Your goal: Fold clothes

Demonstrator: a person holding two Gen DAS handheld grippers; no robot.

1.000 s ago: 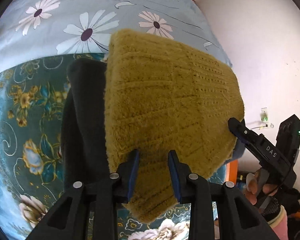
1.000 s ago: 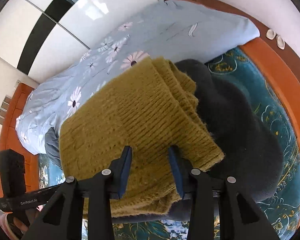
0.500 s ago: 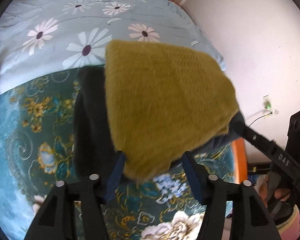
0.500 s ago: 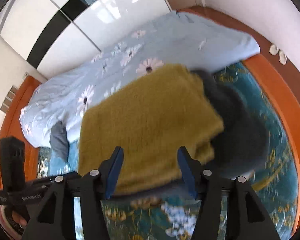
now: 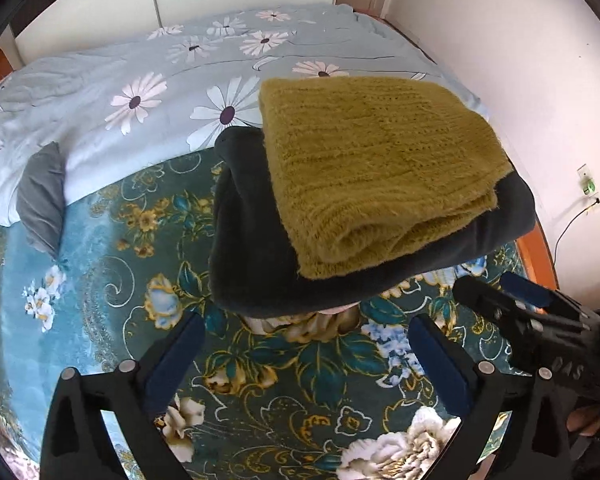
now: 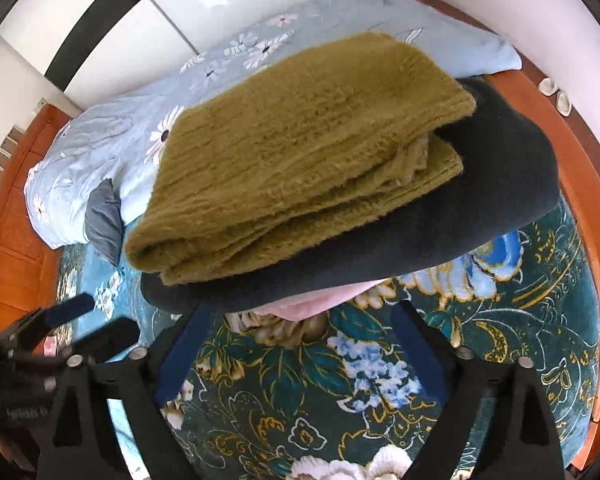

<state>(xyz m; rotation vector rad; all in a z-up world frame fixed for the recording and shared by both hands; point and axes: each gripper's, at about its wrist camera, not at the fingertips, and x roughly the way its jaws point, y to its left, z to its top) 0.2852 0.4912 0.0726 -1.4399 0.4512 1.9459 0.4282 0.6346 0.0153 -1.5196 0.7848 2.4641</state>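
Observation:
A folded mustard-yellow knit sweater (image 5: 372,176) lies on top of a folded dark garment (image 5: 260,248) on the teal floral bed cover (image 5: 112,288). It also shows in the right wrist view (image 6: 300,148), over the dark garment (image 6: 480,200) and a pink garment (image 6: 320,300) at the bottom of the stack. My left gripper (image 5: 306,344) is open and empty, just in front of the stack. My right gripper (image 6: 300,332) is open and empty, near the stack's front edge. The right gripper's fingers show at the right of the left wrist view (image 5: 512,312).
A light-blue daisy quilt (image 5: 140,80) and a grey pillow (image 5: 42,196) lie at the back of the bed. A white wall (image 5: 540,80) with a socket and cable is at the right. The orange wooden bed frame (image 6: 580,184) runs along the right side.
Both grippers have opened and let go of the yellow sweater. Both have drawn back from the stack, which now lies further ahead of them.

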